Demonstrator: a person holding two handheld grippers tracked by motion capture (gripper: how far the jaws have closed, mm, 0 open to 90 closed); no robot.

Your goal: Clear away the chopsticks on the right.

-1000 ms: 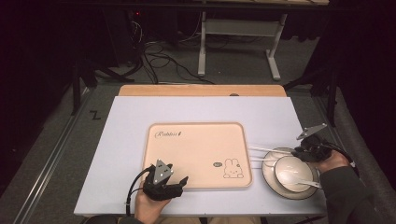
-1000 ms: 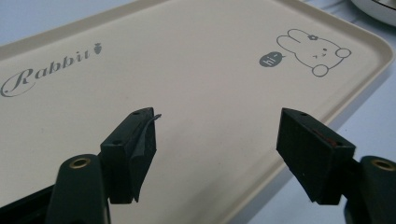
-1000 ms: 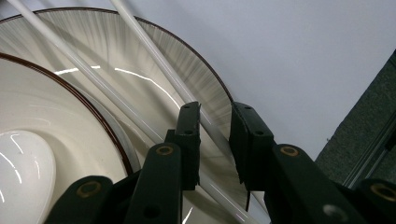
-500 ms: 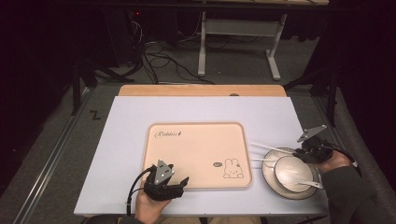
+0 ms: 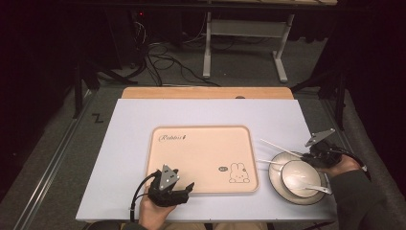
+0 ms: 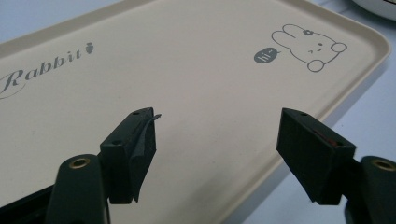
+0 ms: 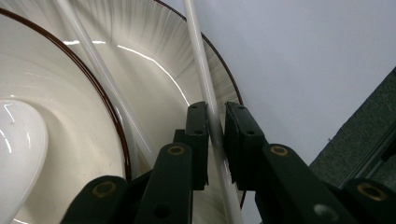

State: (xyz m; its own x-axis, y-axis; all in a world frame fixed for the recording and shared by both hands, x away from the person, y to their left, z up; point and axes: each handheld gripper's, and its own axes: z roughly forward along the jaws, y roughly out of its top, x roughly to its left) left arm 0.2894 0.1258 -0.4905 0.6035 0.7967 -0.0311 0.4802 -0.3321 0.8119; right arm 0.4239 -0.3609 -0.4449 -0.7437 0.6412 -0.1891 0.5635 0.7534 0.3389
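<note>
White and thin, the chopstick sits clamped between the jaws of our right gripper, which have pinched onto its near end where it lies across the rim of the plate at the right edge of the table. Over the last second the high view shows almost no shift: the right gripper stays at the plate's far-right rim, the chopstick slants away toward the tray, and nothing has left the table. We judge from that stillness that the grip has only just settled and the lift has not begun. A second chopstick lies beside it on the plate, free of the jaws, so it looks as though we have one stick, not the pair. The bowl rests on the plate with a spoon in it, untouched. Our left gripper waits at the tray's near edge, its jaws wide apart over the bare beige surface and holding nothing. Next we would likely raise the chopstick clear of the rim without nudging its partner.
</note>
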